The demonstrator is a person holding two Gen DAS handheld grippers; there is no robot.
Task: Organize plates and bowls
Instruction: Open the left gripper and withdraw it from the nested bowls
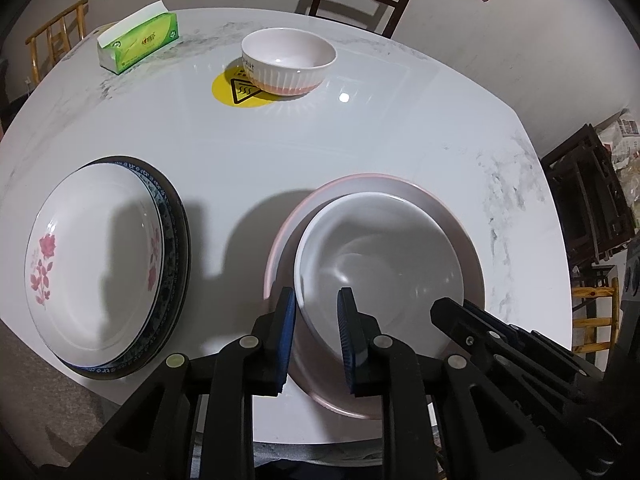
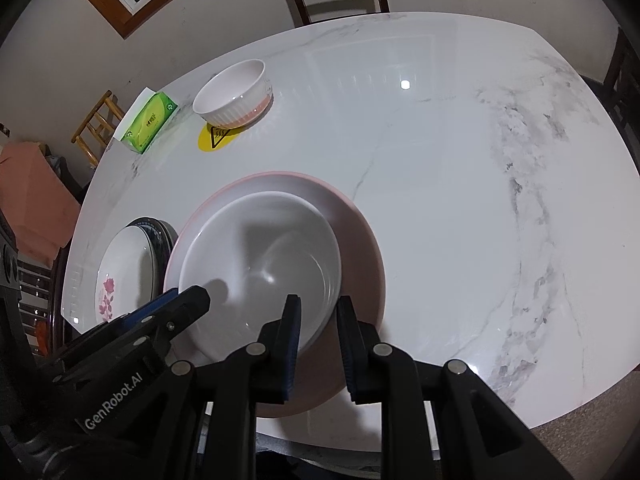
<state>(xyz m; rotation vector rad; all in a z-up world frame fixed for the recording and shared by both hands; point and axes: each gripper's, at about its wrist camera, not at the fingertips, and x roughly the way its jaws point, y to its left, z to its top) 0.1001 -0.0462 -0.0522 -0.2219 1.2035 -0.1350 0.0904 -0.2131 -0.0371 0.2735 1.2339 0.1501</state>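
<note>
A: Starting with the biggest thing: the marble table (image 1: pixel 320 152) carries everything. Near its front edge sits the wide pink dish (image 1: pixel 440 208), and the white bowl (image 1: pixel 380 264) is nested inside it, pushed toward the near left.

B: And the plates?

A: Stacked at the left. The floral plate (image 1: pixel 100 248) lies on top of a blue-patterned plate (image 1: pixel 168 216). Far across the table stands the ribbed bowl (image 1: pixel 288 60), partly over a yellow warning sticker (image 1: pixel 228 88), with a green tissue pack (image 1: pixel 140 40) to its left.

B: What are the grippers doing?

A: The left gripper (image 1: pixel 316 294) straddles the white bowl's near-left rim and the right gripper (image 2: pixel 318 300) its near-right rim. Each has one finger inside and one outside. The fingers stand only narrowly apart, but I cannot tell whether the pads actually press on the wall.

B: So the step is seating that bowl?

A: That is my reading. To do it well, I would check that it rests flat in the pink dish. Then part both pairs of fingers evenly and lift straight off the rim, so neither pad drags the bowl sideways. The ribbed bowl likely goes in next.
</note>
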